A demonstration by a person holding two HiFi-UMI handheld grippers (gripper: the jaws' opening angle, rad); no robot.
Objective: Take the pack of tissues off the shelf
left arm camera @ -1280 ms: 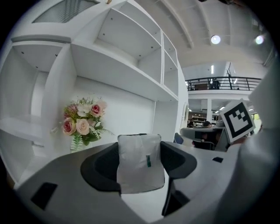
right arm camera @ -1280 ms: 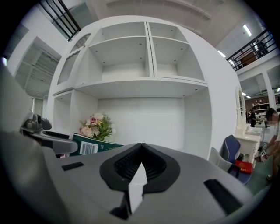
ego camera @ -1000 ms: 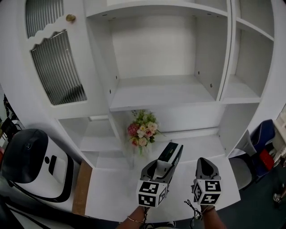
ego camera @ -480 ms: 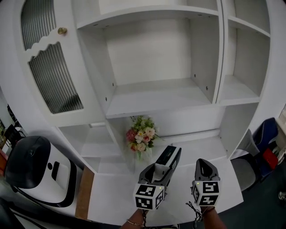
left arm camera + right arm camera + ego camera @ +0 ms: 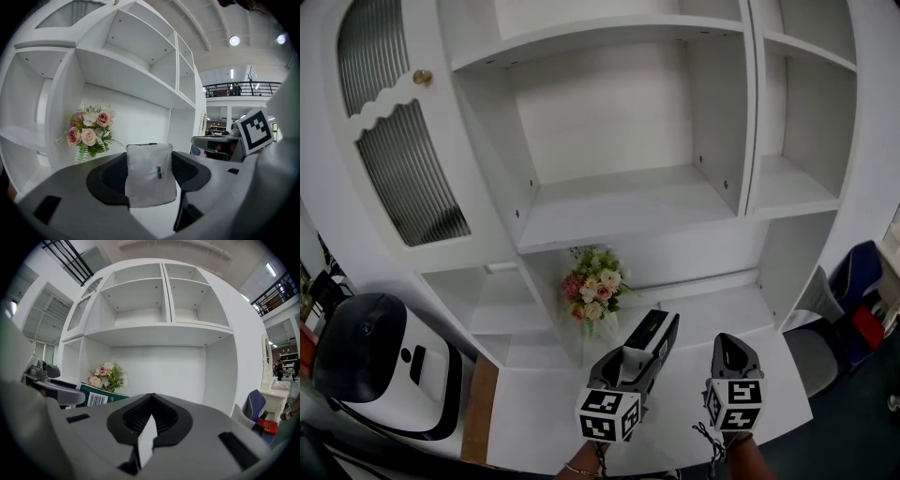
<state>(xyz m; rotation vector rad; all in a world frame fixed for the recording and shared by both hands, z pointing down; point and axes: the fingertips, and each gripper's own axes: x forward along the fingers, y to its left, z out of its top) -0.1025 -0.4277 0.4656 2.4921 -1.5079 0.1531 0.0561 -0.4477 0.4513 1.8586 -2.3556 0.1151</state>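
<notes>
The pack of tissues (image 5: 652, 330) is dark green with a white end and a barcode on its side. My left gripper (image 5: 639, 354) is shut on it and holds it above the white ledge (image 5: 539, 412) in front of the shelf unit. In the left gripper view the pack's white end (image 5: 150, 174) fills the gap between the jaws. My right gripper (image 5: 729, 351) hangs just to the right of the left one, shut and with nothing in it. Its jaws meet at a point in the right gripper view (image 5: 151, 401), where the pack (image 5: 100, 398) shows at the left.
A bunch of pink and white flowers (image 5: 594, 285) stands in the lower shelf bay behind the pack. The upper shelves (image 5: 619, 202) are bare. A ribbed-glass cabinet door (image 5: 408, 169) is at left, with a white and black appliance (image 5: 380, 361) below it. A blue chair (image 5: 861, 281) is at right.
The head view has drifted, so the shelf unit sits a little more to the left. Both grippers and the held pack keep their places.
</notes>
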